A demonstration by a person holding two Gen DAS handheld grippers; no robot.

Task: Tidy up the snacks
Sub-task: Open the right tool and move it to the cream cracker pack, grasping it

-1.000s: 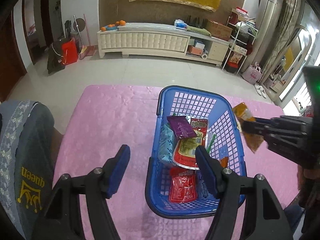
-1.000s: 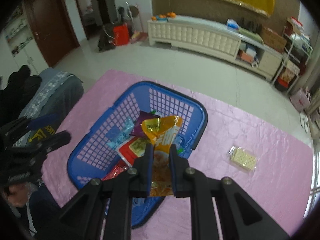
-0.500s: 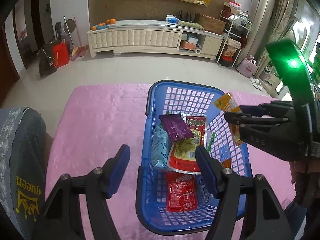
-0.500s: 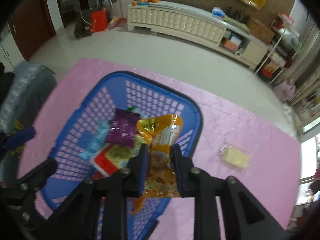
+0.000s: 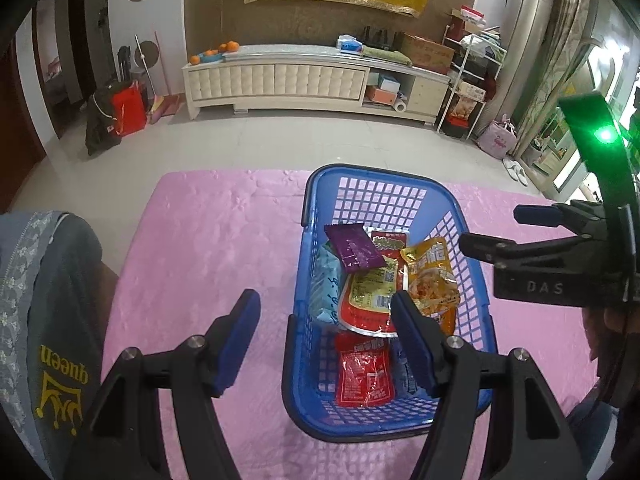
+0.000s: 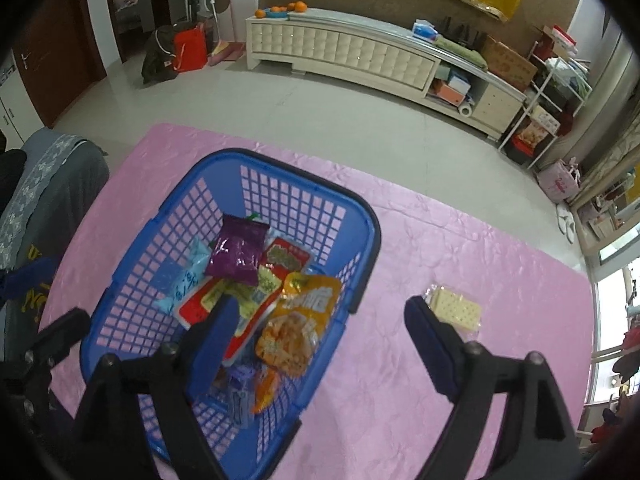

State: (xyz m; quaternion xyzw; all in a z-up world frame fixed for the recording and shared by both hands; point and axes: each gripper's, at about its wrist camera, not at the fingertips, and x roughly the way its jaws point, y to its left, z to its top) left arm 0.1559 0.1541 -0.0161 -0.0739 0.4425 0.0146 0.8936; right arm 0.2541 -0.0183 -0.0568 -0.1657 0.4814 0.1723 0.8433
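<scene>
A blue plastic basket (image 5: 400, 192) (image 6: 364, 248) stands on the pink tablecloth (image 5: 208, 240) (image 6: 460, 240) and holds several snack packets. An orange snack pouch (image 5: 430, 276) (image 6: 300, 320) lies loose on top of them at the basket's right side. My right gripper (image 6: 320, 316) (image 5: 490, 232) hovers over the basket's right rim, its jaws opening with nothing held between them. My left gripper (image 5: 324, 316) straddles the basket's near left wall, open and empty. A clear pack of crackers (image 6: 456, 308) lies on the cloth to the right of the basket.
In the basket lie a purple packet (image 5: 354, 248) (image 6: 238, 252), a red-and-yellow pouch (image 5: 372, 292), a light blue packet (image 5: 324, 288) and a small red one (image 5: 366, 368). A grey garment over a chair (image 5: 44, 320) sits at the left. Bare pink cloth surrounds the basket.
My right gripper was shut on the orange pouch above the basket; its jaws have spread and the pouch has dropped onto the packets inside. The left gripper stays as it was.
</scene>
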